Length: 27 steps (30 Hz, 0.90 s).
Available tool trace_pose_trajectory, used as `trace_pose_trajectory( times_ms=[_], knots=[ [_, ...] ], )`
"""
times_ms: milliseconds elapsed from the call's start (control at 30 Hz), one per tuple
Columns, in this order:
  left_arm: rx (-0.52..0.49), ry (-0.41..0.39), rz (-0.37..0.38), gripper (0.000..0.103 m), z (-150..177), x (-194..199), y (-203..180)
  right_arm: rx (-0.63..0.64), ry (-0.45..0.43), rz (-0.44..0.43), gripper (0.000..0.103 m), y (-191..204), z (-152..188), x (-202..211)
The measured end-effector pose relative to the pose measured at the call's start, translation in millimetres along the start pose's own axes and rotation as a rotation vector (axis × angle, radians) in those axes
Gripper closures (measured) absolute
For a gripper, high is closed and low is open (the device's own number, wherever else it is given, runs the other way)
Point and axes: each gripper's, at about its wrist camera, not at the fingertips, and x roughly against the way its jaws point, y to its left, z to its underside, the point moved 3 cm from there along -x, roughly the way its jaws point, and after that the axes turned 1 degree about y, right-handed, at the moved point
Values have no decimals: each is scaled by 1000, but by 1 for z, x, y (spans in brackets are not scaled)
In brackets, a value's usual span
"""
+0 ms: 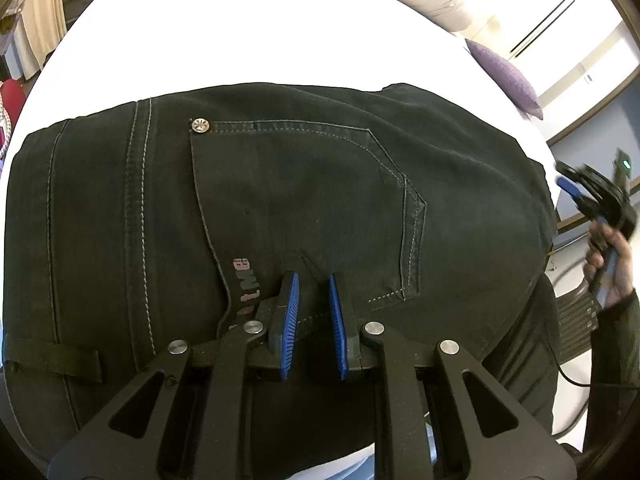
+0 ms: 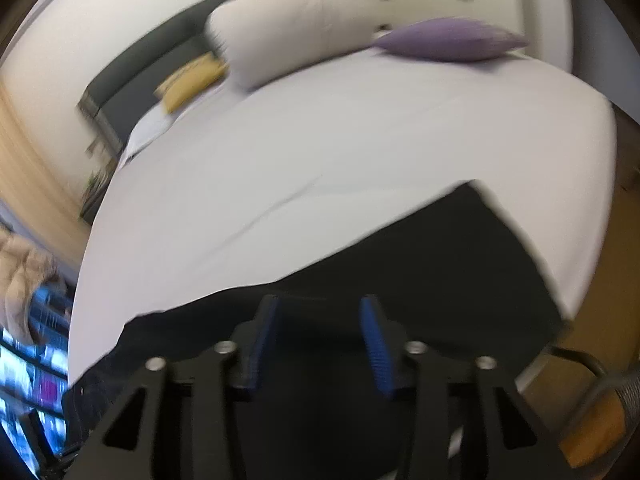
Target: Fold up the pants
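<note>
Black pants [image 1: 280,208] lie folded on the white bed [image 1: 240,40], back pocket up; left gripper [image 1: 312,280] jaws slightly apart over them.

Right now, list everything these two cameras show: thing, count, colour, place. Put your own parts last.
pants: one pair, black with pale stitching, folded on the bed's near edge, back pocket up
rivet: one, silver, at the pocket's upper left corner
bed: one, white sheet, under the pants
pillow: one, white, at the bed's far end
cushion: one, purple, to the right of the pillow
yellow cushion: one, to the left of the pillow, blurred
headboard: one, dark, behind the pillows
left gripper: one, black with blue pads, open over the pocket's lower edge, gripping nothing
right gripper: one, black with blue pads, open above the pants, blurred
right hand: one, holding that gripper's handle
</note>
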Motion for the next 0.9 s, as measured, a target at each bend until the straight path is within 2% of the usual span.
trace_pose_trajectory(
  times_ms=[133,233,267,300,367,533,633,667,700,800,900],
  knots=[
    [11,1,14,88,0,4,3,-88,102,7,64,-16,-17,-33],
    [34,-5,24,88,0,4,7,-68,172,119,64,-37,-17,-53],
    [34,-4,24,88,0,4,6,-89,192,138,72,-50,-15,-63],
    [31,-1,22,88,0,4,6,-112,198,132,85,-60,-16,-69],
    [21,5,19,88,1,5,5,-117,188,162,102,-72,-23,-74],
    [29,-3,31,88,0,5,6,-127,149,204,103,-96,-50,-88],
    [34,-11,35,88,1,5,7,-114,80,365,103,-107,-66,-76],
    [38,-13,37,88,1,5,8,-111,57,377,95,-103,-69,-69],
    [43,-15,39,88,2,6,9,-121,47,355,84,-96,-68,-63],
    [51,-19,40,88,4,7,12,-105,59,142,76,-45,-48,-50],
    [40,-13,32,88,5,7,11,-59,145,-111,70,22,-12,-54]
  ],
)
